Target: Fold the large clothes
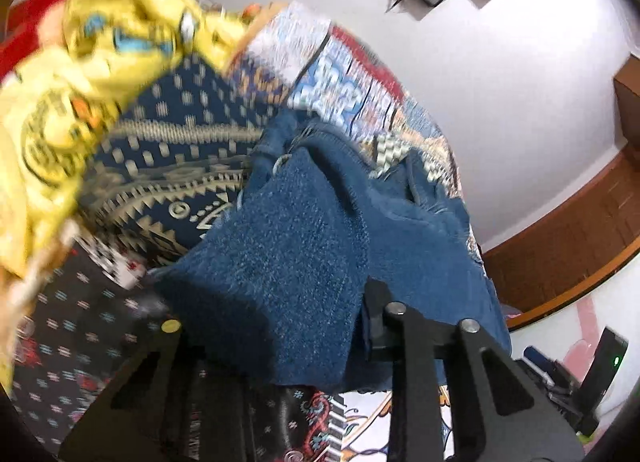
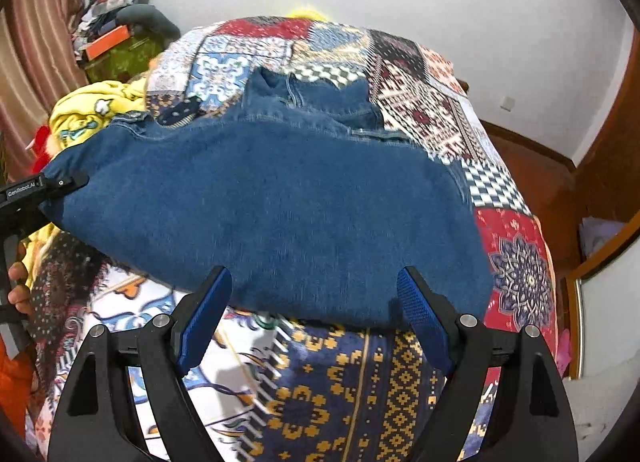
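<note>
Blue denim garment (image 2: pixel 280 198) lying on patchwork quilt (image 2: pixel 440 110); R gripper (image 2: pixel 316 318) gaping at near hem, L gripper (image 2: pixel 44 186) pinching left edge.

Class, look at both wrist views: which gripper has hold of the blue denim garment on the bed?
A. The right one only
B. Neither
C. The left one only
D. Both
C: the left gripper pinches the denim garment at its edge, while the right gripper hovers with jaws apart.
</note>
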{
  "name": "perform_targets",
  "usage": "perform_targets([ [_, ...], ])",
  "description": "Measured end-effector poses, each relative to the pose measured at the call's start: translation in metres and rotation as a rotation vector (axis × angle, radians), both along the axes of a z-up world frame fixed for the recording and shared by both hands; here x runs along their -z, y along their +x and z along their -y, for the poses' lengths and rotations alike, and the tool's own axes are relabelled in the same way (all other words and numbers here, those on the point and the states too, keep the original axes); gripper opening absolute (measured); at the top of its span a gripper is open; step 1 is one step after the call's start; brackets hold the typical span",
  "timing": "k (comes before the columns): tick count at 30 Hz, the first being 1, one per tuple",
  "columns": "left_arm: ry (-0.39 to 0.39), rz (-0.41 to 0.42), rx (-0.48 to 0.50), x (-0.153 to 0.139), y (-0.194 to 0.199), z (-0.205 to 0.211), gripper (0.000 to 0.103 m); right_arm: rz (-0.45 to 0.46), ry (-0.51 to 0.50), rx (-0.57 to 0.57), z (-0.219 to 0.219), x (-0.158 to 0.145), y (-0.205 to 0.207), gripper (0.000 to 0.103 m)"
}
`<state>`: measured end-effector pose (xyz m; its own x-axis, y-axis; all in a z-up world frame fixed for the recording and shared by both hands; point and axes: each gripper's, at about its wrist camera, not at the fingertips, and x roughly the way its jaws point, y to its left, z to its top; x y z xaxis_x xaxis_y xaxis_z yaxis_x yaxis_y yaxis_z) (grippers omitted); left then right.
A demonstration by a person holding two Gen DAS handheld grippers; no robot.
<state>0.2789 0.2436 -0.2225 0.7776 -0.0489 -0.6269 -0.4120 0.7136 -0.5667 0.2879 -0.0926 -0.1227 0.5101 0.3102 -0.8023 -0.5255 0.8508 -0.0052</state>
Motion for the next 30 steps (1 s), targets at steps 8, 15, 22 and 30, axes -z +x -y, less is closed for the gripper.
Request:
perform_targets([
  [8, 0.258, 0.131, 0.024, -0.082, -0.033, 0.010, 0.020, -0.026, 0.080, -0.080, -0.048, -0.014, 0.003, 0.083],
  [15, 0.337, 0.128, 0.028, -0.096, -0.031, 0.013, 0.020, -0.206, 0.136, -0.164, -0.104, 0.023, 0.012, 0.083],
  [22, 0.383, 0.112, 0.061, -0.099, -0.014, 0.038, 0.020, -0.312, 0.166, -0.163, -0.108, 0.048, 0.020, 0.083],
  [30, 0.447, 0.152, 0.183, -0.131, 0.033, 0.097, 0.020, -0.317, 0.256, -0.043, -0.039, 0.028, 0.027, 0.083],
])
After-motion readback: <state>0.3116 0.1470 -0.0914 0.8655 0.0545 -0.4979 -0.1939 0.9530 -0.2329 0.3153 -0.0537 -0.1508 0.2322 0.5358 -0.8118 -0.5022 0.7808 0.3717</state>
